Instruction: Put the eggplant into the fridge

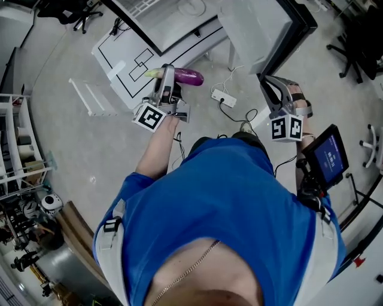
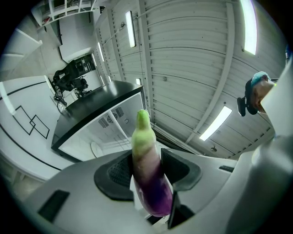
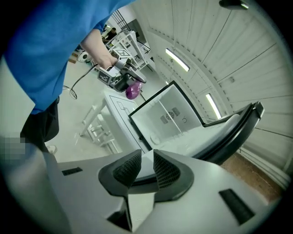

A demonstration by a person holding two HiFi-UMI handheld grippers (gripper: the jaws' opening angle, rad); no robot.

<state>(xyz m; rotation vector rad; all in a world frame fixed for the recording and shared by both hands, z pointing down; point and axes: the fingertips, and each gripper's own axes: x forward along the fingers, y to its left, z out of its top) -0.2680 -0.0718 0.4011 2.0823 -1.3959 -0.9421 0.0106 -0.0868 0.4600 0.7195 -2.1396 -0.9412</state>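
A purple eggplant (image 1: 185, 76) with a pale green end sits crosswise in my left gripper (image 1: 167, 75), which is shut on it and held out over the white table. In the left gripper view the eggplant (image 2: 149, 169) stands between the two dark pads, green tip up, with the open fridge (image 2: 110, 132) behind it. The fridge (image 1: 161, 18) lies ahead, its door (image 1: 257, 30) swung wide to the right. My right gripper (image 1: 270, 83) hangs near that door; its jaws (image 3: 147, 160) stand a narrow gap apart with nothing between them. From there the eggplant (image 3: 133, 90) shows far off.
A low white table (image 1: 128, 57) with black line marks stands before the fridge. A power strip (image 1: 223, 98) and cables lie on the floor. A white rack (image 1: 90, 95) lies left, shelving (image 1: 18, 149) further left, office chairs (image 1: 359, 42) at right, a small screen (image 1: 329, 156) by my right arm.
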